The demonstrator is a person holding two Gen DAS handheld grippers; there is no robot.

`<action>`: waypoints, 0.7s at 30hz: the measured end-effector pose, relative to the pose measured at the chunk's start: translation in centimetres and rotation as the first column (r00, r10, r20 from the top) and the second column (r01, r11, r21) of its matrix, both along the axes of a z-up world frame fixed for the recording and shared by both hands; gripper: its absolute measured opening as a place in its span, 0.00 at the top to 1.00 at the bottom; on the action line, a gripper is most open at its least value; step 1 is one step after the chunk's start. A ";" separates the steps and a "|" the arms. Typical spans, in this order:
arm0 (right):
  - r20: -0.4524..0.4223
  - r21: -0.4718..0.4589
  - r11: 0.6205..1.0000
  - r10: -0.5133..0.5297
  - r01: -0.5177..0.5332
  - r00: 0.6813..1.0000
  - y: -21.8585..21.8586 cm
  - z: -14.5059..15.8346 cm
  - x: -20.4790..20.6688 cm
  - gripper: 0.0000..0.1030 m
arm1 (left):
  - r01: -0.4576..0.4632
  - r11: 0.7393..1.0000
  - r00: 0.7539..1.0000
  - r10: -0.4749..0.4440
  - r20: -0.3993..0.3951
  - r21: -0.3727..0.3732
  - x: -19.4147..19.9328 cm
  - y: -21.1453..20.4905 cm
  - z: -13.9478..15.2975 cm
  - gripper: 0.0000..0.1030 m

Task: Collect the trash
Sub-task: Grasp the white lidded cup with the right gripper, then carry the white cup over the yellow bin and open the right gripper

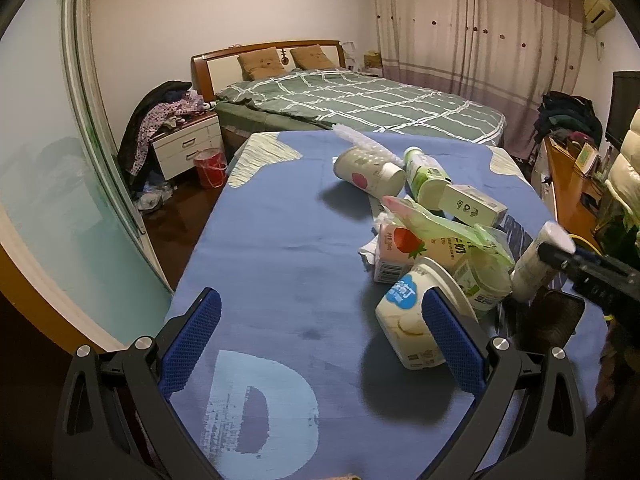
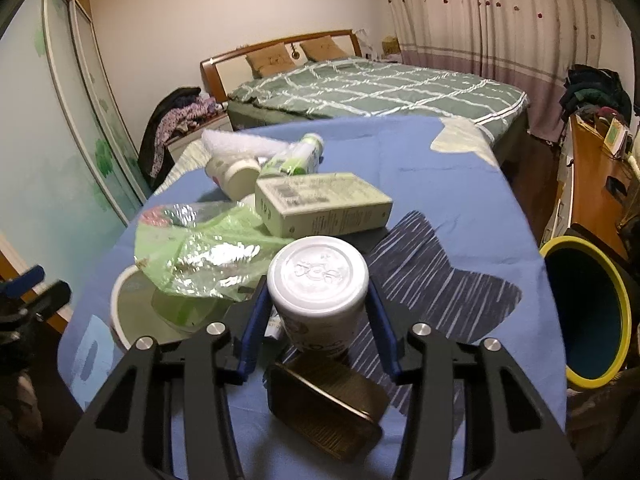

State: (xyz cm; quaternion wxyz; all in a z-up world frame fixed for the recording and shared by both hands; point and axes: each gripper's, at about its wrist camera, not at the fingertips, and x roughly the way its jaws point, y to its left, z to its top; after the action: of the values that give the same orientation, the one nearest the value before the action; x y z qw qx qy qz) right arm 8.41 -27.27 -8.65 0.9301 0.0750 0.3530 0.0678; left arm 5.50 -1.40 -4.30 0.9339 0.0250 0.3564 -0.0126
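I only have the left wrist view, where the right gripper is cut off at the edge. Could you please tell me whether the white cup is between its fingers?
Observer: Yes, the white cup is between the right gripper's blue pads, which look pressed against its sides.
Operator: Thank you. Is there a bin nearby?
Observer: A yellow-rimmed bin sits just right of the blue cloth, its dark mouth tipped towards the gripper.
Operator: Is the cup's near end open?
Observer: No, it is closed, with an embossed pattern.
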 end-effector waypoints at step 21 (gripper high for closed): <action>-0.031 -0.085 0.823 -0.565 0.561 0.824 -22.3 -3.2 0.0 0.56 | 0.073 0.997 0.997 -0.073 -0.035 -0.007 0.2 -3.3 -0.7 0.04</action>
State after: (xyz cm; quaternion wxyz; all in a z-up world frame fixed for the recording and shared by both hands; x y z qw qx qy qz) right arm 8.41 -49.56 -11.80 0.9008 0.1439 0.3427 -0.2247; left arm 5.66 -4.66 -4.96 0.9264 0.0353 0.3719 -0.0481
